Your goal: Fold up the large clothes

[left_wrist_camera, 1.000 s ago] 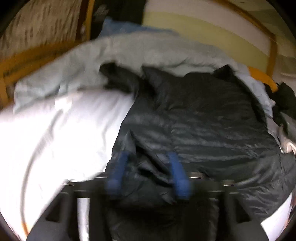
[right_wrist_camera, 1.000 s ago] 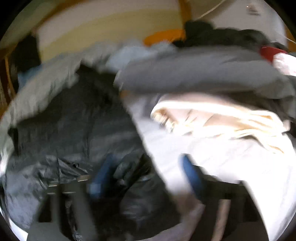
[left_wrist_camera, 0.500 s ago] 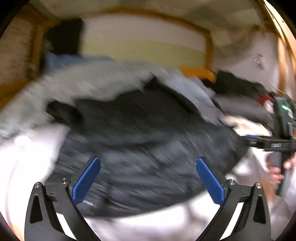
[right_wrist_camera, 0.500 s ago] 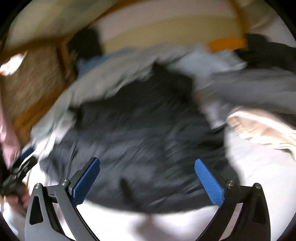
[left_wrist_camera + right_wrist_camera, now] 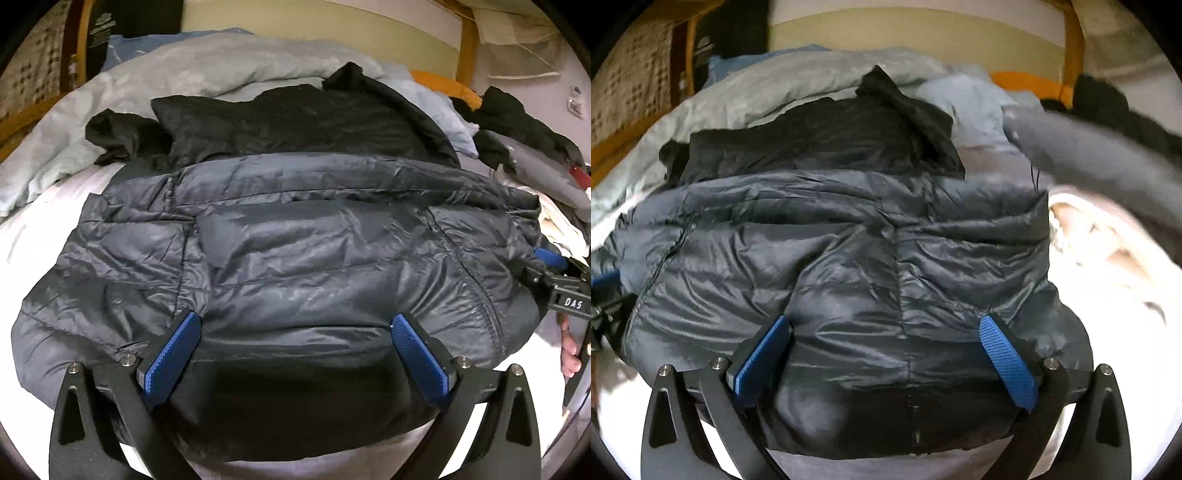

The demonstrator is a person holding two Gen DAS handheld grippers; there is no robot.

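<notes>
A dark grey-blue quilted puffer jacket (image 5: 295, 258) lies folded on a white bed sheet (image 5: 29, 236), with a black garment (image 5: 295, 122) behind it. My left gripper (image 5: 295, 354) is open and empty, its blue pads over the jacket's near edge. My right gripper (image 5: 882, 354) is also open and empty over the same jacket (image 5: 849, 258). The right gripper also shows at the right edge of the left wrist view (image 5: 554, 266), beside the jacket's right end.
A pale grey-blue duvet (image 5: 166, 70) is heaped at the back. A pile of grey, black and cream clothes (image 5: 1108, 221) lies to the right. A wooden bed frame (image 5: 466, 44) and wall stand behind.
Both grippers were shut on jacket fabric a second ago. They opened, let go and drew back. The jacket now lies folded and still.
</notes>
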